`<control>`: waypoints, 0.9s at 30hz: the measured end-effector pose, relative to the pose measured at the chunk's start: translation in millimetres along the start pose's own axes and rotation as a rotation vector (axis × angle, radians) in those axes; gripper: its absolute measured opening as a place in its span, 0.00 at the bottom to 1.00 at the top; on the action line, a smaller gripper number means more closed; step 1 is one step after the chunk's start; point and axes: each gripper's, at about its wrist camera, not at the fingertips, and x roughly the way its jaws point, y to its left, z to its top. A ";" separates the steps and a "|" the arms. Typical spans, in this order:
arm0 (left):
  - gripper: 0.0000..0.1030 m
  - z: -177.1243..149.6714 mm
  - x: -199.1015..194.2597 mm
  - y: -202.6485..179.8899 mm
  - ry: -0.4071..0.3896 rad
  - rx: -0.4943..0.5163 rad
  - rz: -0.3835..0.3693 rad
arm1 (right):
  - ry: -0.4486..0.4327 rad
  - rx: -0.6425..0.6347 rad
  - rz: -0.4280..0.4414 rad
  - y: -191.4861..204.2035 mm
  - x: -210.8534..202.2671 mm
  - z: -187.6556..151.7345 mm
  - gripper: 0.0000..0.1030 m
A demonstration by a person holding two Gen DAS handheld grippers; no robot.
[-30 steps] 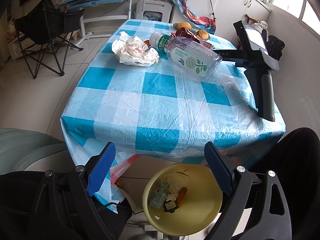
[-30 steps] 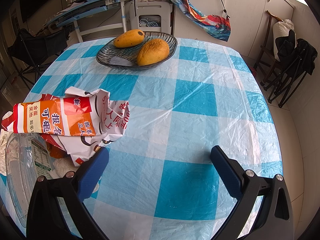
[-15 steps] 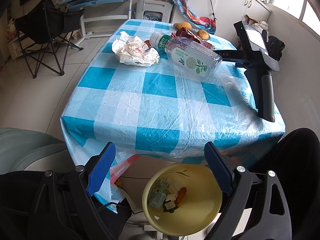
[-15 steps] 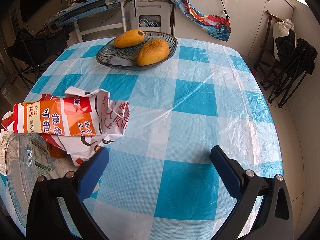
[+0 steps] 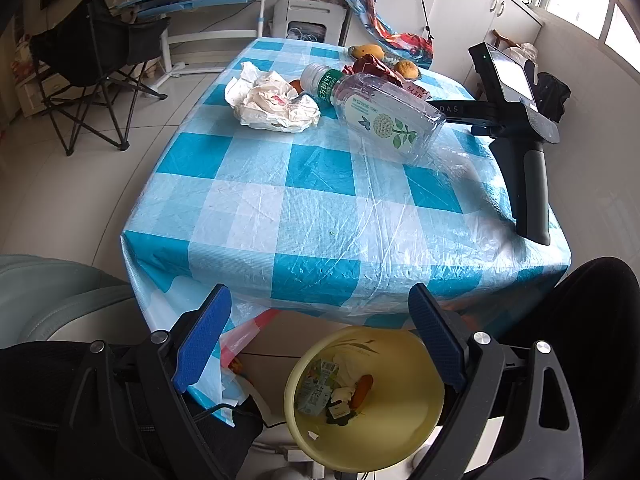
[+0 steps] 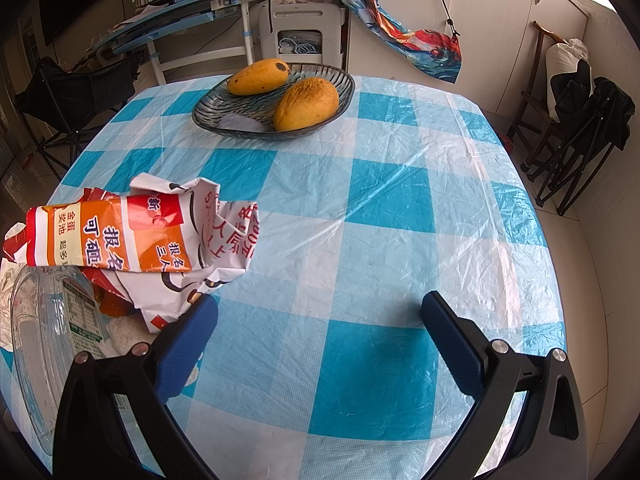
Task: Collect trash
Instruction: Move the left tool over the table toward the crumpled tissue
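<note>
On the checked table (image 5: 320, 208) we counted one clear bottle (image 5: 380, 114) lying on its side, one crumpled paper wad (image 5: 274, 104), one orange-and-red wrapper (image 6: 120, 236) printed in Chinese, and two mangoes (image 6: 306, 104) in one glass dish (image 6: 212, 114). Our left gripper (image 5: 320, 336) hung past the near table edge above one yellow bin (image 5: 400, 432), fingers wide apart, empty. Our right gripper (image 6: 320, 340) was equally spread over bare cloth, wrapper just beside it.
</note>
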 end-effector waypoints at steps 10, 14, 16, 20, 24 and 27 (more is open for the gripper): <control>0.84 3.0 -19.5 11.6 -0.081 -0.083 -0.032 | 0.000 0.000 0.000 0.3 0.3 0.1 0.94; 0.84 0.7 -28.9 8.3 -0.115 -0.086 -0.036 | 0.000 0.000 0.000 0.2 0.3 0.2 0.94; 0.84 0.9 -30.6 8.5 -0.122 -0.088 -0.039 | 0.000 0.000 0.000 0.5 0.5 0.1 0.94; 0.84 2.5 -32.8 13.4 -0.119 -0.112 -0.046 | 0.000 0.000 0.000 0.5 0.5 0.2 0.94; 0.84 9.8 -28.5 16.0 -0.121 -0.137 -0.060 | 0.000 0.000 0.000 0.2 0.3 0.3 0.94; 0.84 24.5 -27.2 14.9 -0.139 -0.131 -0.059 | 0.000 0.000 0.000 0.2 0.3 0.3 0.94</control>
